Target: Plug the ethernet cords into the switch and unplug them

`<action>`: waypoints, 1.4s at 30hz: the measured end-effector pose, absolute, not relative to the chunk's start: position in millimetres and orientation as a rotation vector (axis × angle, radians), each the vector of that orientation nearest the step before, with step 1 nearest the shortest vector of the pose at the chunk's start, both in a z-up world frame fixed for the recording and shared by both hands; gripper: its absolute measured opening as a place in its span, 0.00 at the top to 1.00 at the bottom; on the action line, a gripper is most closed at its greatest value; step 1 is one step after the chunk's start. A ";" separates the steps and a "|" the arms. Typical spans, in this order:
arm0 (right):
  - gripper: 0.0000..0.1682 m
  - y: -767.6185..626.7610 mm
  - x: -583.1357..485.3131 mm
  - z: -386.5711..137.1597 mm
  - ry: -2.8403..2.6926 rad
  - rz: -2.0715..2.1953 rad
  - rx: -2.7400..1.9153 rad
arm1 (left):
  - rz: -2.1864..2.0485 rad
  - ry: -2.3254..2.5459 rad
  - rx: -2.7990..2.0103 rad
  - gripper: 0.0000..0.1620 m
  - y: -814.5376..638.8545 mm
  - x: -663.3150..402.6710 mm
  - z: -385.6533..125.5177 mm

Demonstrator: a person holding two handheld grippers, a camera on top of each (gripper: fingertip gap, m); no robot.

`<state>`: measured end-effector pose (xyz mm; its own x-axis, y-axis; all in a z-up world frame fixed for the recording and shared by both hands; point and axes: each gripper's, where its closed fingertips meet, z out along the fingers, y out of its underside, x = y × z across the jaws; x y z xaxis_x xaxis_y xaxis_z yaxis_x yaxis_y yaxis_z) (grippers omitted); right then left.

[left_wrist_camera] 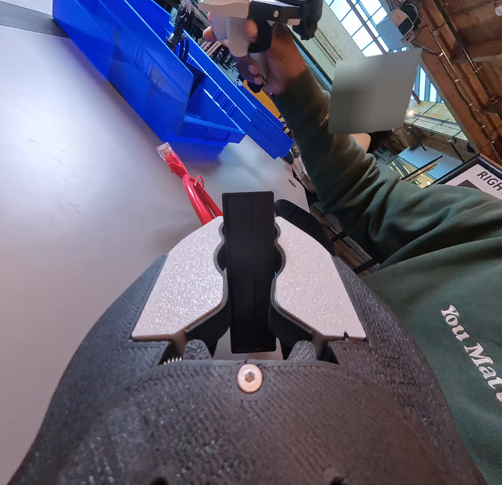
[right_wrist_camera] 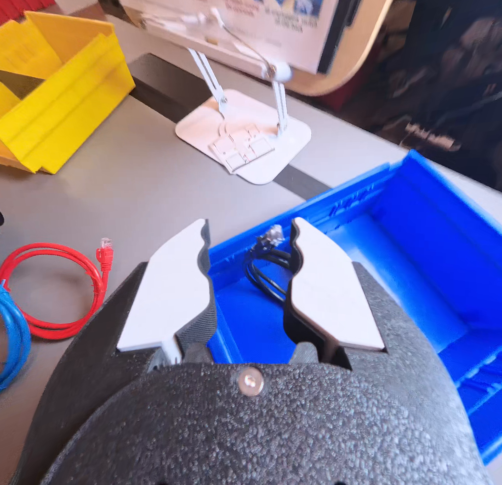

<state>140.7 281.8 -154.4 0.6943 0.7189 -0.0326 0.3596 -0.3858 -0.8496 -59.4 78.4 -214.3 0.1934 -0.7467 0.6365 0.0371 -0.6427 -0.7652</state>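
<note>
Hovering right tool [right_wrist_camera: 250, 265] over blue bin [right_wrist_camera: 423, 227]

Writing shows in 4 spots; words left uncopied.

1. Dark green sleeve [left_wrist_camera: 423, 268], right of the black switch [left_wrist_camera: 248, 268] in left wrist view: pale serif lettering running down the cloth, cut off at frame edge. Also a tiny pale line of print nr the cuff, too small to read.
2. White sign w/ black frame [left_wrist_camera: 486, 178], far right behind the sleeve: bold black caps, only partly in frame.
3. Blue bin [right_wrist_camera: 407, 241] in right wrist view: raised moulded marks on inner rim, blurred, unreadable.
4. Poster board [right_wrist_camera: 244, 15] behind the white stand [right_wrist_camera: 244, 143]: blue pics w/ short caption lines under them, motion-blurred, not legible.
</note>
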 end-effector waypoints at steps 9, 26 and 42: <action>0.73 101.4 8.0 -164.1 -1.326 1.101 -1.767 | -1.514 0.680 -1.793 0.81 76.4 -57.6 -211.6; 0.92 44.6 -44.4 -223.9 -1.414 1.458 -1.816 | -1.571 0.791 -1.706 0.71 58.1 -44.9 -200.0; 0.90 47.5 -40.7 -212.9 -1.301 1.541 -1.775 | -1.462 0.811 -1.755 0.81 55.4 -42.2 -199.8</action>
